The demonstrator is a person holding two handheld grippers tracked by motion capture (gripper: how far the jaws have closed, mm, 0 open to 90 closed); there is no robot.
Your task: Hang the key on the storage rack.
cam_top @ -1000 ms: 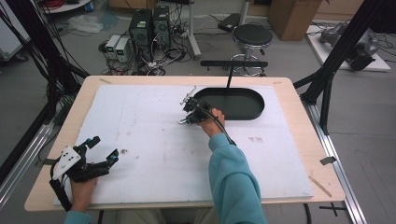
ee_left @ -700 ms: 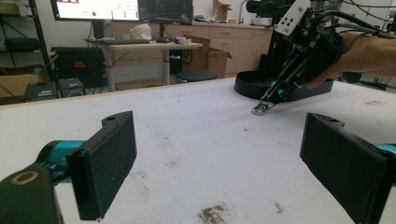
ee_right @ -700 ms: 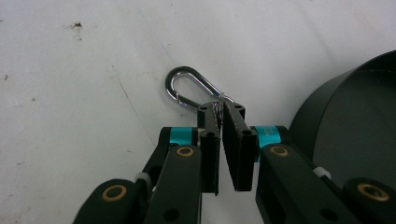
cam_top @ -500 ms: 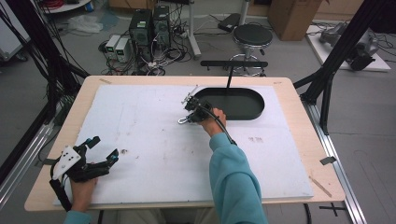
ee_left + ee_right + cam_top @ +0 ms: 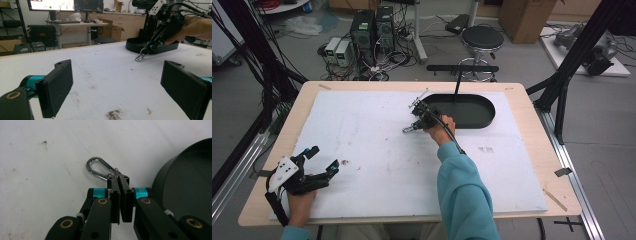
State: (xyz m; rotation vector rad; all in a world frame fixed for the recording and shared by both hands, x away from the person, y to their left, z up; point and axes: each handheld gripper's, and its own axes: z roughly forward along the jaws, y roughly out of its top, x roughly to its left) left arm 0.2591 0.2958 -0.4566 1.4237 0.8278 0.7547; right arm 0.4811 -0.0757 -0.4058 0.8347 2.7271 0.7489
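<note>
Nothing shifted but your right gripper [image 5: 121, 180]: its jaws closed the last bit, pinching the carabiner [image 5: 98, 168] on the table beside the tray [image 5: 482, 117]. Lift remained. Left gripper [image 5: 319, 160] idled, jaws wide and empty.
</note>
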